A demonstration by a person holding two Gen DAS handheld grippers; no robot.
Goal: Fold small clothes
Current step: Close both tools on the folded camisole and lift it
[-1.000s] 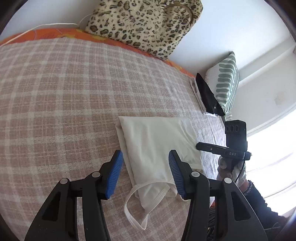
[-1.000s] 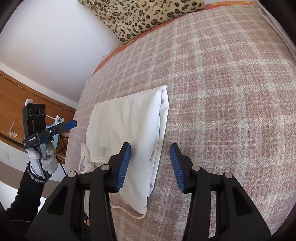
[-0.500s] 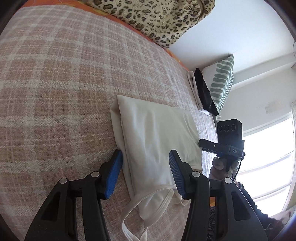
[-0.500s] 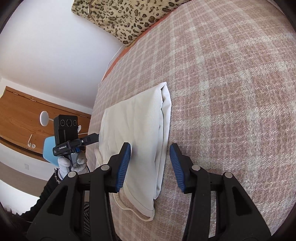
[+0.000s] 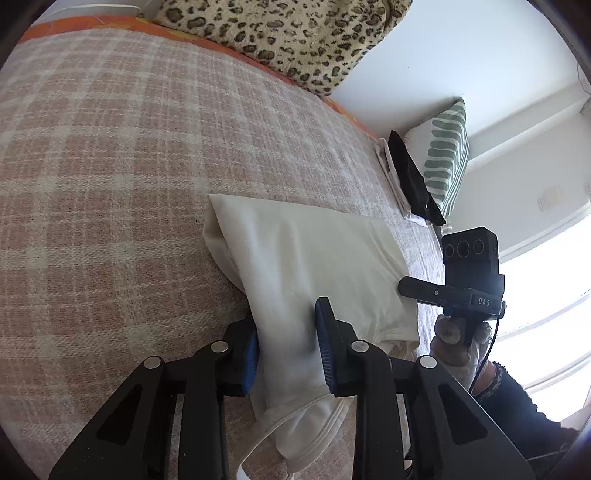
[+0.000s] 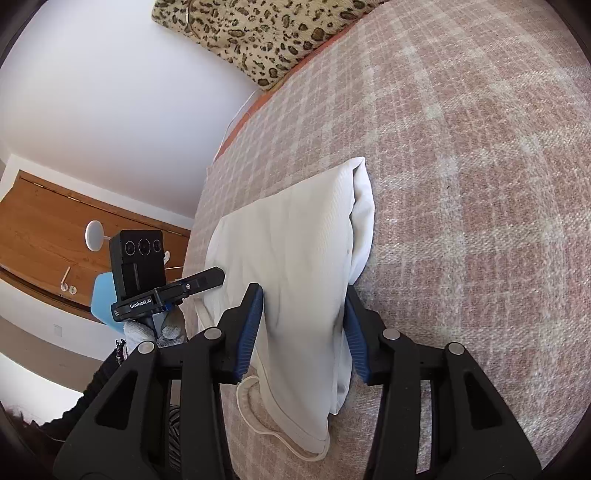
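A cream-white garment (image 5: 306, 258), folded into a rectangle with straps trailing at its near end, lies on a pink plaid bedspread (image 5: 110, 166). My left gripper (image 5: 286, 350) is open, its blue pads straddling the near left edge of the garment, with fabric between the jaws. My right gripper (image 6: 304, 328) is open too, straddling the near right edge of the same garment (image 6: 295, 240), its right pad under the fold. Each gripper shows in the other's view: the right one (image 5: 469, 280) and the left one (image 6: 147, 273).
A leopard-print blanket (image 5: 288, 33) lies at the head of the bed. A green-striped pillow (image 5: 447, 158) and a black item on white cloth (image 5: 410, 181) sit at the far right. A wooden door (image 6: 44, 236) and a blue chair (image 6: 103, 295) stand off the bed's left side.
Both grippers have moved forward and down onto the garment. Their jaws now straddle its near edges, with fabric bunched between the pads, where before they hovered above it.
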